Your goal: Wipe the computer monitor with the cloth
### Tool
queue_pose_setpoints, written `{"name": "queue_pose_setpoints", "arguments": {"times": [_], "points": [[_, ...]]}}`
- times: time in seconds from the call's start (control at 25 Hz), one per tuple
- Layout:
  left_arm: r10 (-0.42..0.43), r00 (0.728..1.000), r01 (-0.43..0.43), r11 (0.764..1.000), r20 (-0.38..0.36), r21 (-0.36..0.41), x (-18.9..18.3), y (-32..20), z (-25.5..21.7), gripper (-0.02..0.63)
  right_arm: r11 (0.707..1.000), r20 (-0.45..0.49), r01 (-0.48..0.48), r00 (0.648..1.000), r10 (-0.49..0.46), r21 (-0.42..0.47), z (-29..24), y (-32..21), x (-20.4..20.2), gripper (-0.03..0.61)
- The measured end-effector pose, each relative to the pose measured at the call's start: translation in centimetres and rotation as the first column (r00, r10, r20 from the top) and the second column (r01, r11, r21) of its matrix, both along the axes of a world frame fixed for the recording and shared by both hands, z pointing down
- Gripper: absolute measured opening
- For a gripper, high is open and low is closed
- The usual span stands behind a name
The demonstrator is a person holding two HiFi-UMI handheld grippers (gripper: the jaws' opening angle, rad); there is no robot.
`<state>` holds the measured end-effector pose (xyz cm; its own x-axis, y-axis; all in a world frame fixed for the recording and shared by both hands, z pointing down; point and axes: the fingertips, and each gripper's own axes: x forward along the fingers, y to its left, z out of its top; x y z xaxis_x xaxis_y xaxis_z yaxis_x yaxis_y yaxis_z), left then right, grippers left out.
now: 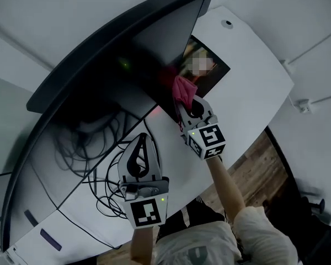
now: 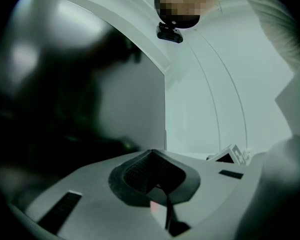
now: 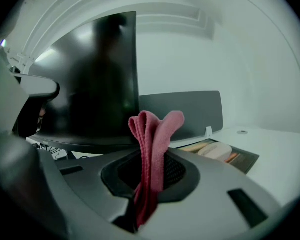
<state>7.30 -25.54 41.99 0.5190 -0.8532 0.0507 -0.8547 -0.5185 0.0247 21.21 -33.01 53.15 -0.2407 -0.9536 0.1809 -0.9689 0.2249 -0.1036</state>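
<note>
The cloth [image 1: 182, 89], pink and folded into a bunch, is pinched in your right tool [image 1: 188, 106]; in the right gripper view it [image 3: 153, 134] stands up between the jaws with its tail running down out of sight. It sits at the lower right end of the monitor [image 1: 99, 87], against the dark screen as far as the head view shows; whether it truly touches the glass you cannot tell. The screen is black and curved, its left end cut off by the frame; a tangle of cables [image 1: 94, 164] under it is dim. A printed mat [image 1: 212, 70] lies on the white counter [image 1: 254, 87], partly hidden behind the monitor's edge. Your right forearm [image 1: 227, 180] reaches up and forward; your left tool [image 1: 143, 142] sits lower, nearer you, over the cables, jaws pressed together on nothing; its own view [image 2: 157, 184] shows the monitor only as a dark blur.
</note>
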Motion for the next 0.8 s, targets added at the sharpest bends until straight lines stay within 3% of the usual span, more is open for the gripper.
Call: {"name": "queue_pose_setpoints", "arguments": {"times": [0.32,0.56,0.8], "points": [[-0.009,1.000,0.009,1.000,-0.011,-0.006,-0.7,0.0,0.4,0.015,0.997,0.155,0.033,0.988,-0.022,-0.069,1.8,-0.4,-1.9,0.055],[-0.025,1.000,0.025,1.000,-0.013,-0.008,-1.1,0.3,0.4,0.015,0.991,0.350,0.056,0.937,-0.009,-0.124,2.8,-0.6,-2.8,0.055],[-0.056,0.998,0.056,0.998,-0.009,-0.007,-2.1,0.9,0.2,0.015,0.980,0.382,0.124,0.923,-0.057,-0.153,2.9,0.0,-5.5,0.055]]}}
